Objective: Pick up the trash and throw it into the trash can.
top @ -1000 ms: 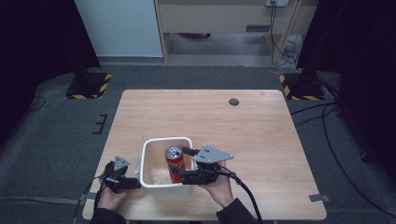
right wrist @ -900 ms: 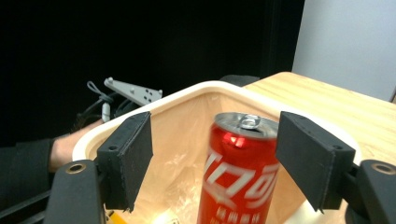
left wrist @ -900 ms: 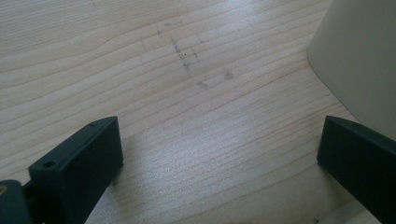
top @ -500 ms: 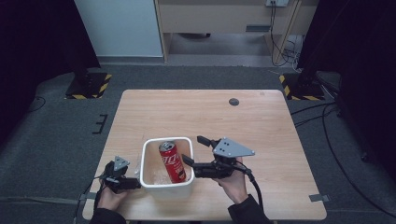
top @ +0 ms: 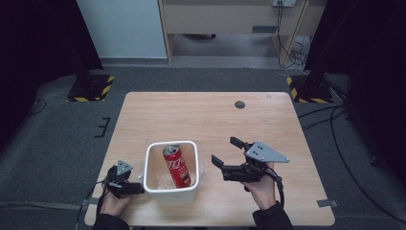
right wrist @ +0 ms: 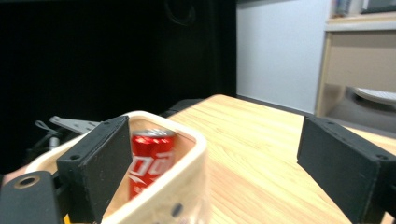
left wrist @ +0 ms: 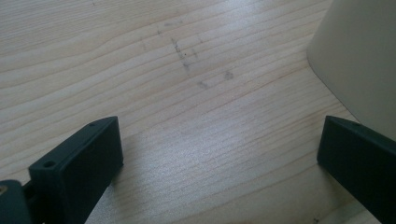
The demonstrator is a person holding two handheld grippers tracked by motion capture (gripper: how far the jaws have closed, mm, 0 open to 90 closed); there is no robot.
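A red soda can (top: 176, 166) stands tilted inside a white tub (top: 171, 193) near the table's front edge. In the right gripper view the can (right wrist: 152, 158) shows behind the tub's rim (right wrist: 187, 182). My right gripper (top: 225, 151) hovers to the right of the tub, apart from it. Its jaws have just been opening and stand open (right wrist: 215, 140) with nothing between them. My left gripper (top: 128, 186) rests on the table just left of the tub. It is open (left wrist: 219, 135) over bare wood, with the tub's wall (left wrist: 359, 60) beside its right jaw.
A small dark round hole (top: 240, 104) sits at the far side of the wooden table (top: 268, 124). Yellow-and-black striped bases (top: 91, 88) stand on the floor at both far corners. A wooden cabinet (top: 230, 17) lies beyond the table.
My right gripper has let go of the can and drawn away to the right, its jaws spreading apart. The can stays tilted in the tub. The left gripper has not moved.
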